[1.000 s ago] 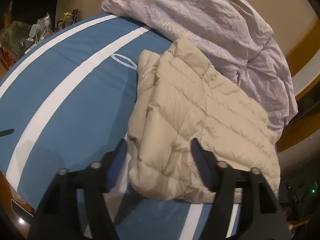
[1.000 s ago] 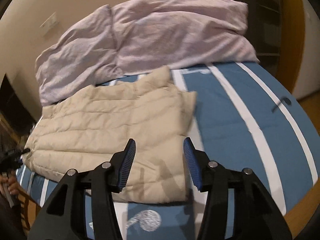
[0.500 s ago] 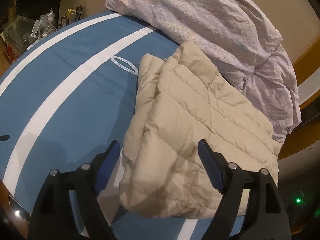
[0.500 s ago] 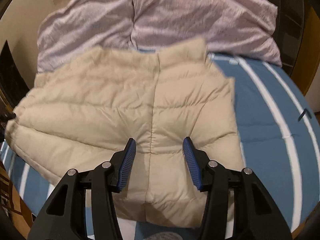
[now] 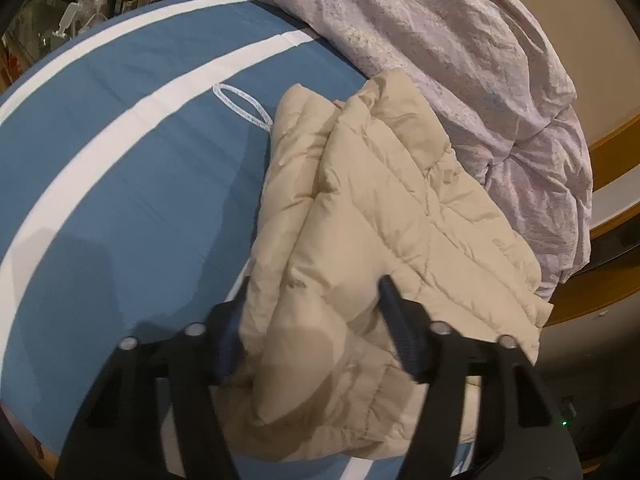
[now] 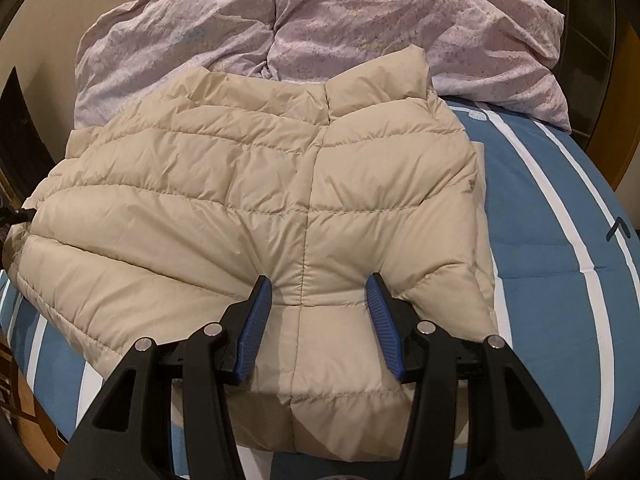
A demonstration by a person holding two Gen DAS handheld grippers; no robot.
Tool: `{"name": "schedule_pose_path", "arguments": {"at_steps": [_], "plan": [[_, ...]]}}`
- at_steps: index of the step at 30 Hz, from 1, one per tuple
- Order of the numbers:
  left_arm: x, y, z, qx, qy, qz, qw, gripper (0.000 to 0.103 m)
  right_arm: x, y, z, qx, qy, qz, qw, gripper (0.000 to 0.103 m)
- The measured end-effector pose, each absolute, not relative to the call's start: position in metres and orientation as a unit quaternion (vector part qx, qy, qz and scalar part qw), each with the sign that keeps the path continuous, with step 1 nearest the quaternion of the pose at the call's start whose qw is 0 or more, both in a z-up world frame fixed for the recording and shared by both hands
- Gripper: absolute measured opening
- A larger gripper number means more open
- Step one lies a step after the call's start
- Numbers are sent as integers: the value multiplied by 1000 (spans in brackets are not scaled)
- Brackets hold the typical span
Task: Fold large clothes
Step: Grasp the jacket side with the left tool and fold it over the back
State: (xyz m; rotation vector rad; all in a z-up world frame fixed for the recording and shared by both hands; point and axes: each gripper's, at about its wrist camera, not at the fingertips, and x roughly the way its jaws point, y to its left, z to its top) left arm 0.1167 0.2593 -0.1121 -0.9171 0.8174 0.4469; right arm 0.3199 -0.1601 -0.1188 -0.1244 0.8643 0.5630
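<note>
Both claws spread wide, gripping nothing. Left gripper straddling the near edge of the folded beige puffer jacket, padding bulging up between the fingers; right gripper likewise pressed down over the jacket's centre seam, blue pads dimpling the quilting. Jacket lying on the blue-and-white striped bedspread, just before a rumpled lilac duvet.

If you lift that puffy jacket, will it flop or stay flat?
The jacket would probably flop: it already bunches between the right gripper fingers. Its puffy quilting suggests it is light. The smooth shell may slip.
</note>
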Motion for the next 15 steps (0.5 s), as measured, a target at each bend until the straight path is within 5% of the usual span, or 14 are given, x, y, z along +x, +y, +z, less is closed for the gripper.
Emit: {"name": "schedule_pose_path", "arguments": {"at_steps": [9,13,15], "plan": [[115,254,-109,-427,382,212,792,56,316,-159,-119,-70,412,267,869,52],[119,245,-103,-435,368,186,801,21,317,-160,-121,-72,407,271,870,52],[117,244,-94,-451,348,170,804,16,317,-162,-121,-67,407,273,869,52]]}}
